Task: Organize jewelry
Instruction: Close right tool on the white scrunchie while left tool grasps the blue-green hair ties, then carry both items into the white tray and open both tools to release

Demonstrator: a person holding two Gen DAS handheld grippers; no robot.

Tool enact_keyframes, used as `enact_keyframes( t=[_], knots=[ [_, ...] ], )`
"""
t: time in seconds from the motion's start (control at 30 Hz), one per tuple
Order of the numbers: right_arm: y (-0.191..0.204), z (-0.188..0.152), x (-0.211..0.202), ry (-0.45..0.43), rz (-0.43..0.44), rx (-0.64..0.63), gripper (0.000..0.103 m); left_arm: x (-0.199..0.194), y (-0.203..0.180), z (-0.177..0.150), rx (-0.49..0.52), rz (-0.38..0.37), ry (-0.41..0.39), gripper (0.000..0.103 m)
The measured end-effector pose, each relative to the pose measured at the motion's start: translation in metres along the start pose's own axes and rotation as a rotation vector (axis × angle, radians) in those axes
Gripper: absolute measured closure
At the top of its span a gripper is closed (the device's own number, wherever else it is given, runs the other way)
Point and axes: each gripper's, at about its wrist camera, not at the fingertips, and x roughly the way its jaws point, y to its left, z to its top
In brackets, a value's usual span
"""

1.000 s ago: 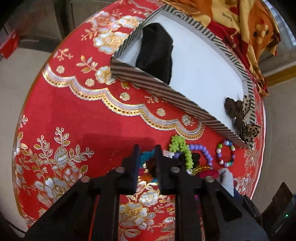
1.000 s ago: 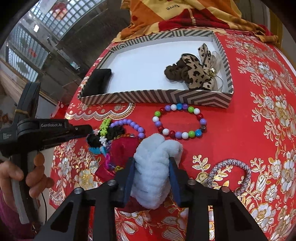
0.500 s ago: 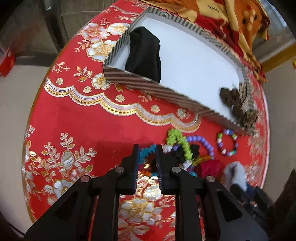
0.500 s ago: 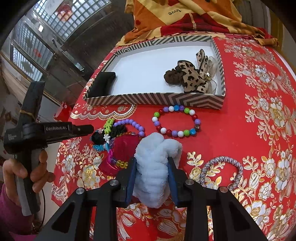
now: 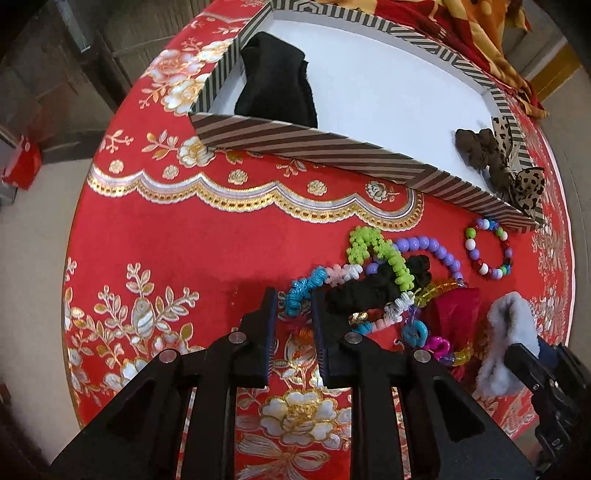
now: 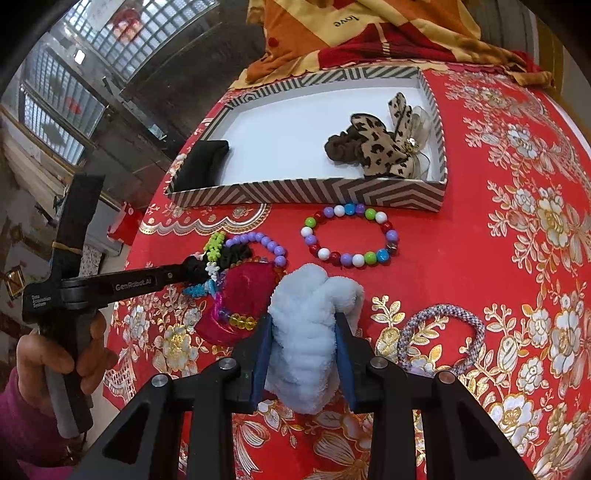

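Note:
A striped box [image 5: 332,147] [image 6: 306,192] with a white floor holds a black cloth item [image 5: 277,81] and leopard and brown scrunchies [image 6: 376,147]. A tangled pile of hair ties and bracelets [image 5: 384,284] [image 6: 236,266] lies on the red cloth in front of it. My left gripper [image 5: 292,299] has a narrow gap, with the blue end of a spiral hair tie [image 5: 299,291] between its fingers. My right gripper [image 6: 303,323] is shut on a fluffy white scrunchie [image 6: 310,332], which also shows in the left wrist view [image 5: 506,339].
A multicoloured bead bracelet [image 6: 349,236] [image 5: 487,251] lies before the box. A silver beaded bracelet [image 6: 443,336] lies right of my right gripper. An orange blanket [image 6: 362,29] is behind the box. The round table edge [image 5: 74,258] drops off to the left.
My left gripper has moved forward toward the pile, so the blue spiral tie now sits between its fingers. My right gripper keeps holding the white scrunchie and has drawn back slightly.

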Motion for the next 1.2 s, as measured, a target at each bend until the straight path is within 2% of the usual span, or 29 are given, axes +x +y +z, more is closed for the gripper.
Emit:
enact_keyframes(
  t=[0.1,0.17,0.57,0.77,0.93,1.2],
  knots=[
    [0.006,0.000,-0.001,-0.006,-0.003,-0.031,0.072,0.001,-0.005,0.004,0.007,-0.026,-0.001,0.091],
    [0.007,0.000,-0.004,-0.014,-0.003,-0.038,0.072,-0.001,-0.002,0.007,-0.006,-0.081,0.015,0.091],
    [0.001,0.007,-0.032,-0.077,0.025,-0.027,0.072,-0.082,-0.007,0.022,-0.036,-0.209,-0.123,0.091],
    [0.006,0.018,-0.042,-0.103,0.045,-0.042,0.072,-0.119,-0.006,0.040,-0.017,-0.224,-0.198,0.091],
    [0.008,0.033,-0.046,-0.116,0.045,-0.058,0.072,-0.143,-0.008,0.061,-0.001,-0.205,-0.263,0.091],
    [0.004,0.073,-0.050,-0.144,0.033,-0.057,0.072,-0.138,-0.018,0.096,0.025,-0.162,-0.276,0.091]
  ],
)
